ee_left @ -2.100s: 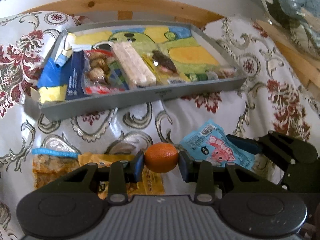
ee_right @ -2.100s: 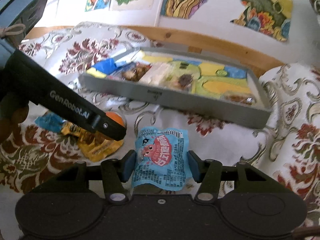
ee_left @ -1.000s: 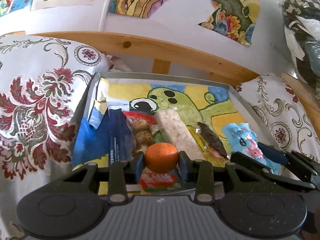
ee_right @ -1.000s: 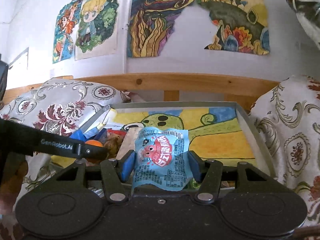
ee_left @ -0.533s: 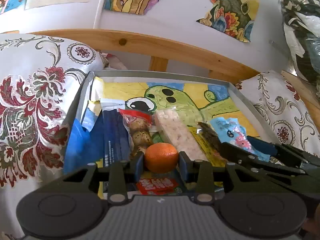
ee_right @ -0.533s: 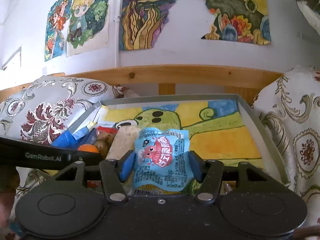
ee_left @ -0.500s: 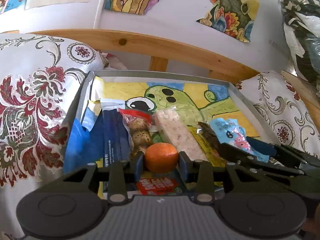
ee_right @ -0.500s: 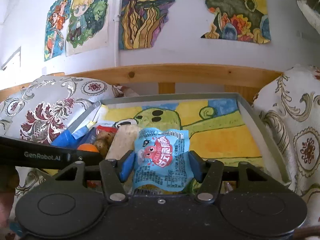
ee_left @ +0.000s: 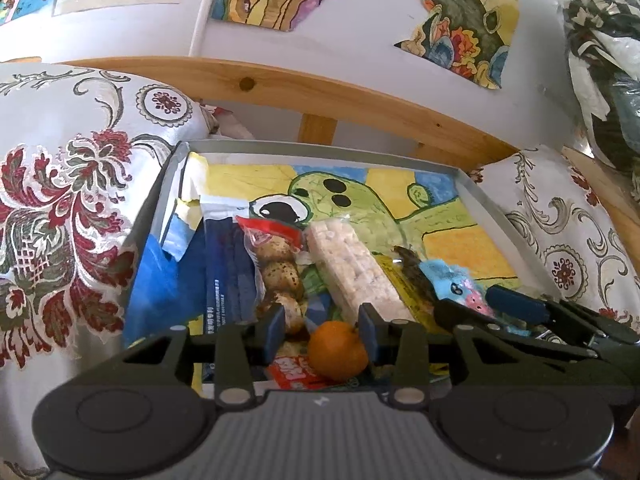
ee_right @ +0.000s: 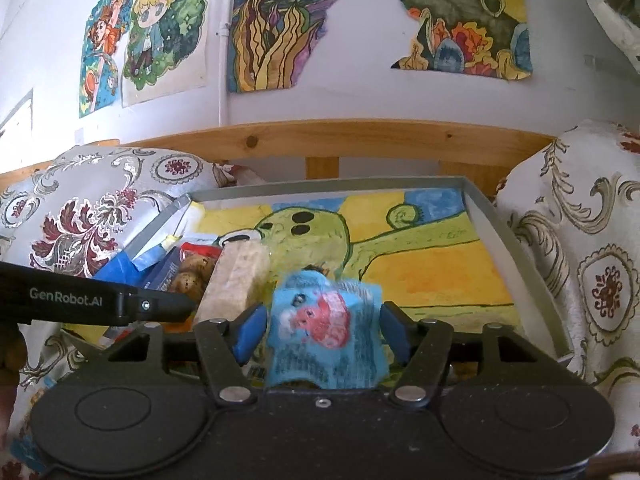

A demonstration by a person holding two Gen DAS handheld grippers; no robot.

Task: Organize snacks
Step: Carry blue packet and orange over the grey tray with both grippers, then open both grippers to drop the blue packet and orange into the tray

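Over the tray (ee_left: 478,200), both claws stand wide at the release step: the left claw (ee_left: 320,330) frees the orange (ee_left: 337,350), the right claw (ee_right: 320,332) the blue packet (ee_right: 328,336). Orange lies near the tray's front among snacks; the packet appears blurred, perhaps falling. Next, each claw needs to lift clear.

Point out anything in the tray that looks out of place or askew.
Every snack is crowded into the left half of the tray, the right half bare. The orange, loose between the open left hand-held gripper fingers, sits on other packets. The blue packet looks blurred between the open right hand-held gripper.
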